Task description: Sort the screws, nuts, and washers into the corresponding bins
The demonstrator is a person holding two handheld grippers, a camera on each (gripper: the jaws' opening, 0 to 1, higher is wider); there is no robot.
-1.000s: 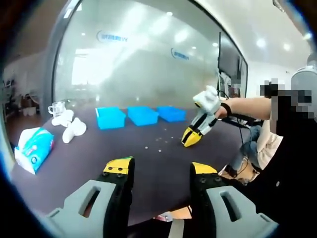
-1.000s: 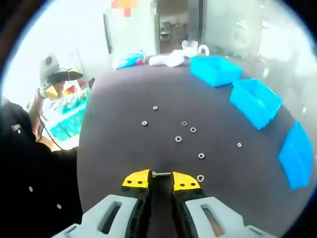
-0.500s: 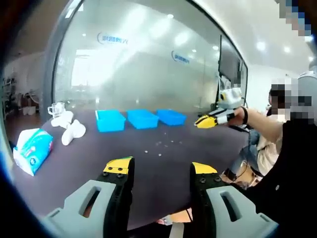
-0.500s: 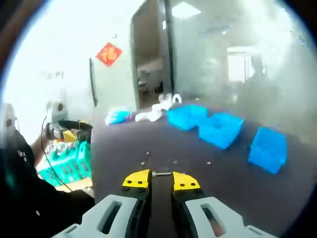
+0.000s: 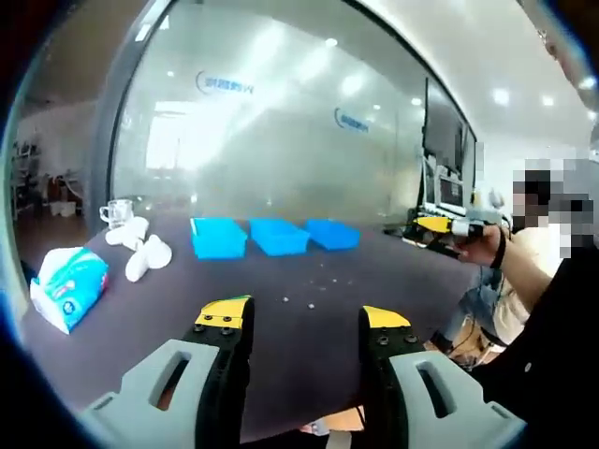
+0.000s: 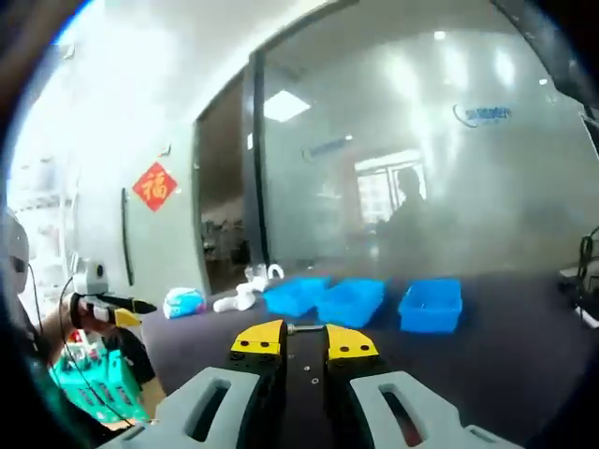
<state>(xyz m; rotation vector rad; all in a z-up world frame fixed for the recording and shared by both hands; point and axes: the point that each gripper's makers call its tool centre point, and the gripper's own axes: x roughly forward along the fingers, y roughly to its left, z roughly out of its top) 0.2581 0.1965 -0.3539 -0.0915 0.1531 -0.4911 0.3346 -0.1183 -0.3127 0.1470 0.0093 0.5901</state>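
Lifted higher than half a second ago, the right gripper (image 6: 305, 340) now looks out level across the room rather than down at the table, its yellow-tipped jaws nearly closed on a small screw (image 6: 304, 328) held crosswise between the tips. Beyond those tips, three blue bins (image 6: 358, 300) stand in a row on the dark table (image 6: 524, 346), with a frosted glass wall behind them. From the left gripper view, the left gripper (image 5: 305, 323) hangs over the near table edge with its jaws spread wide and nothing between them. Farther out, a few tiny scattered fasteners (image 5: 310, 292) lie mid-table, a tissue pack (image 5: 67, 286) sits at the left, and the bins stand near the far edge. The right gripper shows at the right, now held away from the bins.
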